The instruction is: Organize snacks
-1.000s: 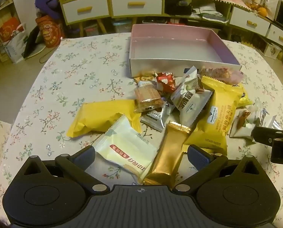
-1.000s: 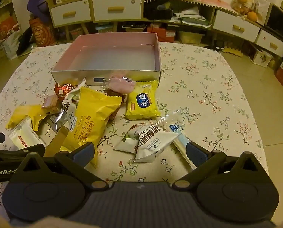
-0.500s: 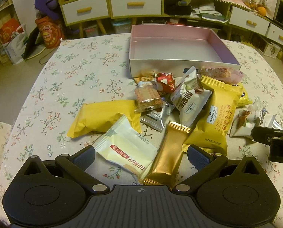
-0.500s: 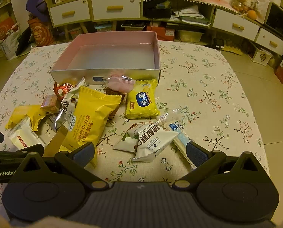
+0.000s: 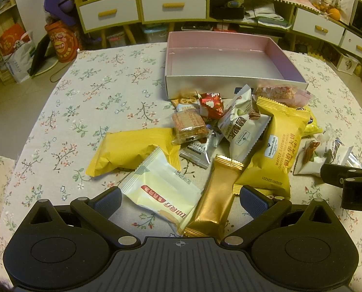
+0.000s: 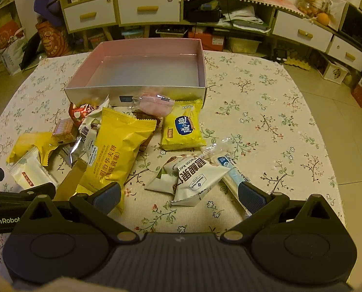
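I'm hovering both grippers over the floral worktop (image 5: 103, 92) right now. Left gripper (image 5: 181, 198) is sitting with jaws spread wide, nothing in them, over the cream packet (image 5: 163, 189) and gold bar (image 5: 217, 194). Right gripper (image 6: 179, 196) is hanging released too, above a white pecan pack (image 6: 195, 177). Snacks are lying piled just in front of the pink box (image 6: 144, 73), which is holding nothing.

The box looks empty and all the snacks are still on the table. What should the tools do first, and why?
Probably lower the open left tool onto the gold bar packet lying between its fingers and close on it. The pink box holds nothing yet, and that packet is the nearest one. The right tool is open too, over the white pecan packet.
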Tool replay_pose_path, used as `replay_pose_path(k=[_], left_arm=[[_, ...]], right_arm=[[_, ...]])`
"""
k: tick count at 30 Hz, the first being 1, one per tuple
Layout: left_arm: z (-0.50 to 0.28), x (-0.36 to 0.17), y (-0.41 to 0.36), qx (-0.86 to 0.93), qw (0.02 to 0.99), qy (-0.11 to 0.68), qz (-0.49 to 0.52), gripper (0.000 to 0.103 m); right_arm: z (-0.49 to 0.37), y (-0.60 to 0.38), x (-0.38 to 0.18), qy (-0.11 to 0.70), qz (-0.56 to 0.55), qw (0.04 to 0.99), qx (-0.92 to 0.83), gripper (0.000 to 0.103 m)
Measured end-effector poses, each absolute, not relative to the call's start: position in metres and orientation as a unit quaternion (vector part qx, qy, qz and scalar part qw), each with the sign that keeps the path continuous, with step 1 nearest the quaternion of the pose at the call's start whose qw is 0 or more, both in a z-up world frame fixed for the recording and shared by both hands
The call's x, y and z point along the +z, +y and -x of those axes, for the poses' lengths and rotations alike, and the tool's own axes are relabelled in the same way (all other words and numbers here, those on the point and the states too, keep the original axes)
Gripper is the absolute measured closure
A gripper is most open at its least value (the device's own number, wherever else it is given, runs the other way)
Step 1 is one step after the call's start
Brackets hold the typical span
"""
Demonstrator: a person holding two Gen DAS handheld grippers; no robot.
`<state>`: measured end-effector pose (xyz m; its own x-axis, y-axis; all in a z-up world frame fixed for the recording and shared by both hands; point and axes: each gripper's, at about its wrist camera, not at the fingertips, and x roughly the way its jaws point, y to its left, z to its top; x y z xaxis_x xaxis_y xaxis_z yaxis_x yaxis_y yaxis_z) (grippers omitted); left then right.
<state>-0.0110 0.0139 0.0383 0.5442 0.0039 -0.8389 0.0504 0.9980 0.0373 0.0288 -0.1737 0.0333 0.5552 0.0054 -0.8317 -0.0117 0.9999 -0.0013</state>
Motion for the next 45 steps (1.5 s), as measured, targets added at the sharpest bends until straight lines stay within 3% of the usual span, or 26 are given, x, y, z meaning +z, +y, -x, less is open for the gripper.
replay_pose_path(k=[45], left_arm=[[0.0107, 0.0382, 0.0133, -0.013, 0.878, 0.478, -0.028, 0.000]], right_arm=[[-0.0284, -0.1736, 0.0306, 0.475, 0.018, 0.880, -0.004, 0.000]])
